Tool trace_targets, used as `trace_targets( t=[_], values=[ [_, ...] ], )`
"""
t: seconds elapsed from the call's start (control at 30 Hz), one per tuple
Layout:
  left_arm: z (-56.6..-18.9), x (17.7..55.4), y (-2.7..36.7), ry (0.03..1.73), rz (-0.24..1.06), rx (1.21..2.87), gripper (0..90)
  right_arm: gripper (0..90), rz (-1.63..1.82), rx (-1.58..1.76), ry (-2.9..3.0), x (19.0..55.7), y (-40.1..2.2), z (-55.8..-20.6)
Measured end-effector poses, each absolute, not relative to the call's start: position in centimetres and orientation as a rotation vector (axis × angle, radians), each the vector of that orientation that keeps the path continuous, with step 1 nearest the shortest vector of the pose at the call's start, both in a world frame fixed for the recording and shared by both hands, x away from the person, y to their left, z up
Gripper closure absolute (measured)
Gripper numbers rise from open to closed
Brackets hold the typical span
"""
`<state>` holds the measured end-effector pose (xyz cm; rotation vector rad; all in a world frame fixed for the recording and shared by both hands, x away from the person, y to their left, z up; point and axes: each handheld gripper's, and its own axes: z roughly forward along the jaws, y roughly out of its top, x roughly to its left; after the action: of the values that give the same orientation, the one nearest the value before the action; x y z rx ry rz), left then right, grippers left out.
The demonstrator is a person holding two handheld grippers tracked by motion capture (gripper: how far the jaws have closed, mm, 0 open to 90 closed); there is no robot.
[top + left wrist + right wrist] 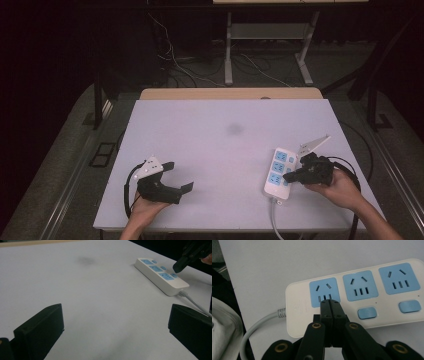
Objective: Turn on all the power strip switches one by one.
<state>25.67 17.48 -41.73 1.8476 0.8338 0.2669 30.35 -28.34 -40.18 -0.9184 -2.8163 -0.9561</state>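
The white power strip [280,173] lies flat near the right edge of the white counter [215,140], with three blue sockets in a row and small blue switches beside them. Its grey cord [259,327] leaves from the end nearest the person. The right gripper [329,303] has its jaws pressed together, with nothing between them, and their tips are over the strip at the socket closest to the cord; I cannot tell if they touch it. The left gripper [176,175] is well apart, at the front left of the counter, with its jaws spread wide and holding nothing.
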Motion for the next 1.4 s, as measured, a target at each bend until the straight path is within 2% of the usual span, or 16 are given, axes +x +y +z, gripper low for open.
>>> trace_targets(
  t=[1.4],
  values=[
    [-41.9,25.7,17.3,0.838,0.257,1.853,0.0,90.0,-0.978,-0.912,-2.859,29.9,-28.0,-41.2]
  ],
)
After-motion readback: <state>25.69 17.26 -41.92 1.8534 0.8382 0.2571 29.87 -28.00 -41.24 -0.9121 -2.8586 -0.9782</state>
